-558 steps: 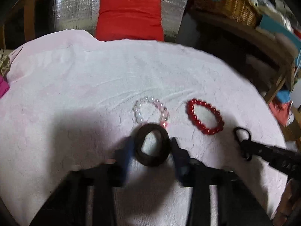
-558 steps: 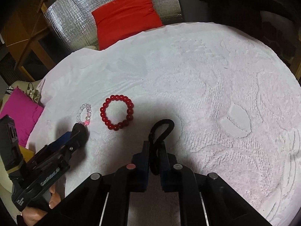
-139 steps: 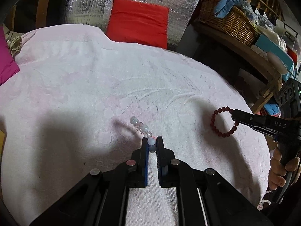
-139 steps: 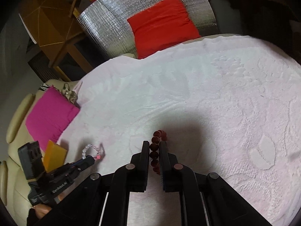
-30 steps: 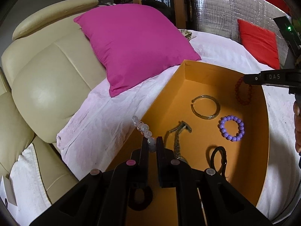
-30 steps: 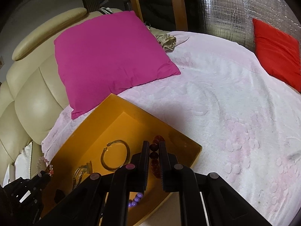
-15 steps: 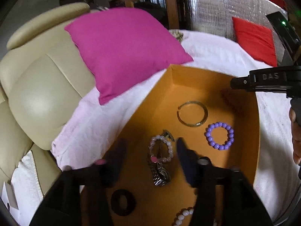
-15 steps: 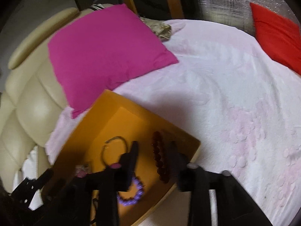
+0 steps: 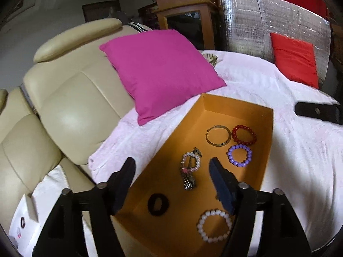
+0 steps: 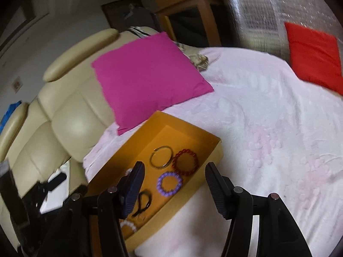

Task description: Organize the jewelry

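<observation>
An open orange box (image 9: 235,103) lies on the pale pink blanket. My left gripper (image 9: 171,163) hangs above its near end; its jaws are opening and nothing is between them. Below it the clear bead bracelet (image 9: 198,162) rests across a metal watch (image 9: 188,182). Further in lie the red bead bracelet (image 9: 254,136), a gold bangle (image 9: 217,144) and a purple bracelet (image 9: 230,156). My right gripper (image 10: 174,168) stands open and holds nothing above the box (image 10: 193,128), over the red bracelet (image 10: 195,160) and the purple one (image 10: 159,182).
A black ring (image 9: 165,208) and a white bead bracelet (image 9: 200,224) lie at the box's near end. A magenta cushion (image 9: 160,70) leans on the cream leather sofa (image 9: 70,111) behind the box. A red cushion (image 9: 295,62) stands at the far right.
Both grippers went from shut to open. The clear bracelet and the red bracelet dropped into the box. Both grippers have since risen and drawn back from it.
</observation>
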